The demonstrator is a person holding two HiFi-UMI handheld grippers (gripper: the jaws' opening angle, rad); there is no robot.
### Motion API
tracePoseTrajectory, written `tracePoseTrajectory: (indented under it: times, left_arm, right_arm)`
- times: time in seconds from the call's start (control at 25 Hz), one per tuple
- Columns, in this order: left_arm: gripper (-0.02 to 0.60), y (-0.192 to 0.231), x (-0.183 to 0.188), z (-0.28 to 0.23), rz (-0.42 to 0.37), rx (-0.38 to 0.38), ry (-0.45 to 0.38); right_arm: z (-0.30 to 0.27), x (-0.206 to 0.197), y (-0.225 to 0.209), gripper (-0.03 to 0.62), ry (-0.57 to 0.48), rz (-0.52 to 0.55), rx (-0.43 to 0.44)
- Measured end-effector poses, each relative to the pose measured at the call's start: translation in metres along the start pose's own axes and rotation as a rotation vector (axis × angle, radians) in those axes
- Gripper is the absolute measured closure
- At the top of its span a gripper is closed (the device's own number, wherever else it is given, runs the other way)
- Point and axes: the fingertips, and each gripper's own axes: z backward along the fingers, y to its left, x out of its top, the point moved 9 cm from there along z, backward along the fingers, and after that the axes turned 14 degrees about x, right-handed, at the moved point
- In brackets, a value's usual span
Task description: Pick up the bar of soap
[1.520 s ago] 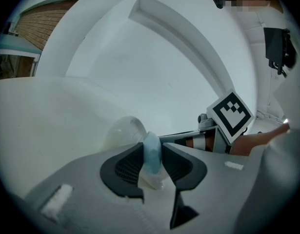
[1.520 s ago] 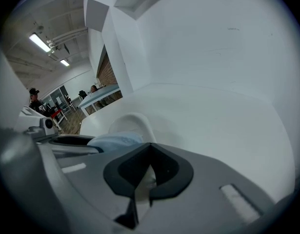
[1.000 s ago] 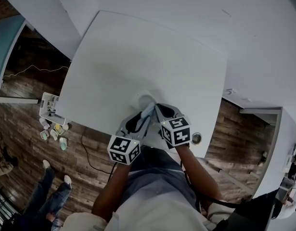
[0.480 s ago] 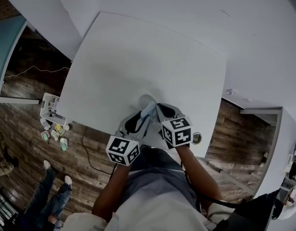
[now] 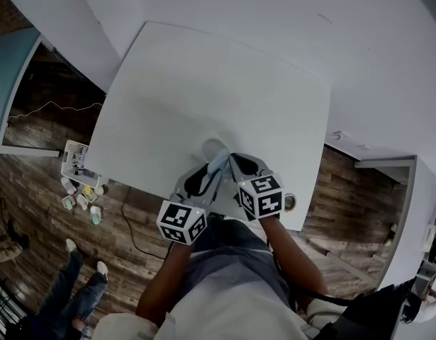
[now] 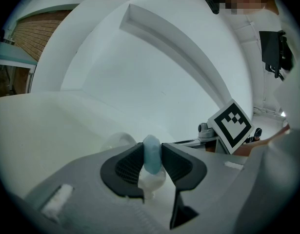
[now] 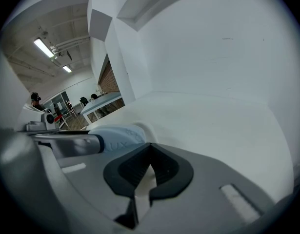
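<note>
Pale-blue soap bar (image 6: 151,151) clamped in left gripper (image 6: 151,161) jaws; right gripper (image 7: 149,168) jaws together.

Claws: two, the left claw (image 6: 151,154) and the right claw (image 7: 149,168).
Marker cubes: two, one per claw, the left cube (image 5: 182,222) and the right cube (image 5: 260,195).
Bar of soap (image 7: 118,136): one.
Worktop (image 5: 203,83): one.
Basket (image 5: 74,156) on the floor: one.
Small containers (image 5: 81,201) on the floor beside the basket: several; the exact number cannot be read.
</note>
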Motion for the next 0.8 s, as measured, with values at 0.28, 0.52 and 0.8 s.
tracePoseTrajectory:
  times: [0.28, 0.52, 0.8]
  left_arm:
    - [0.462, -0.004, 0.009, 0.004, -0.011, 0.008, -0.027]
    - [0.462, -0.005, 0.011, 0.008, -0.016, 0.02, -0.033]
    - [0.462, -0.012, 0.019, 0.012, -0.033, 0.024, -0.058]
  right_arm:
    - [0.01, 0.002, 0.007, 0.592, -0.026, 0.012, 0.008]
    - [0.017, 0.005, 0.011, 0.592, -0.05, 0.024, 0.013]
    - [0.028, 0.015, 0.016, 0.592, -0.094, 0.044, 0.022]
